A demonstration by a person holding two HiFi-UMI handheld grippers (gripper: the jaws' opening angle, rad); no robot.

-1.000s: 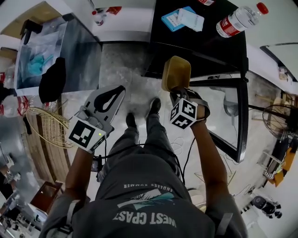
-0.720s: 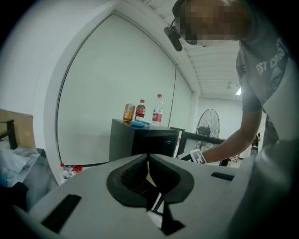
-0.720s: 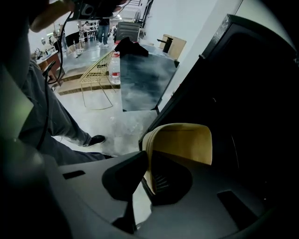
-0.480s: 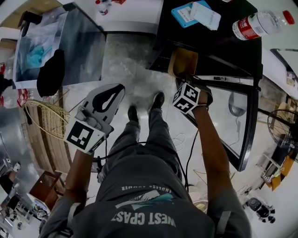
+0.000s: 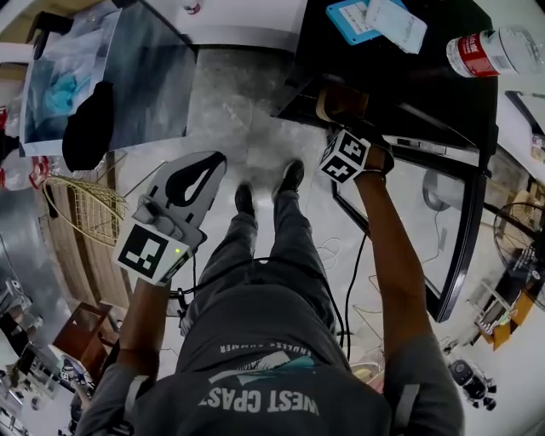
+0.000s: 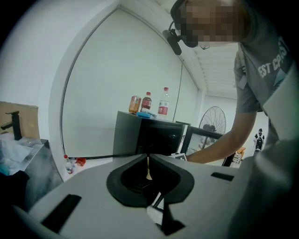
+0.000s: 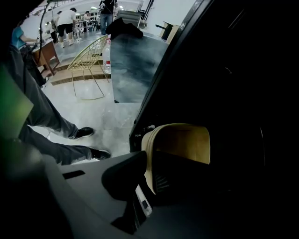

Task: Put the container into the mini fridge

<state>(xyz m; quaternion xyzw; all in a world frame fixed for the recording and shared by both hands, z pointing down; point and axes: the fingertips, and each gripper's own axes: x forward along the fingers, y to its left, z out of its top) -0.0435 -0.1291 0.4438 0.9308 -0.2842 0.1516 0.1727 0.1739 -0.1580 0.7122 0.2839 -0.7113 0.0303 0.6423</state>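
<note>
The container [image 7: 177, 142] is a shallow tan tray, and my right gripper [image 7: 150, 163] is shut on its rim. In the head view the container [image 5: 342, 102] is partly inside the dark opening of the black mini fridge [image 5: 400, 77], with my right gripper [image 5: 351, 128] just behind it at the fridge mouth. The fridge's glass door [image 5: 430, 221] stands swung open to the right. My left gripper [image 5: 194, 183] hangs over the floor to the left, shut with nothing in it; its view shows the jaws [image 6: 148, 164] touching and the mini fridge [image 6: 145, 135] ahead.
A water bottle [image 5: 494, 51] and blue cards [image 5: 362, 15] lie on the fridge top. A grey cabinet [image 5: 128, 77] stands to the left with a wire basket [image 5: 81, 209] beside it. The person's feet [image 5: 268, 187] are on the pale floor before the fridge.
My right gripper has carried the container forward and up the view, from in front of the fridge into its opening. The left gripper has barely moved.
</note>
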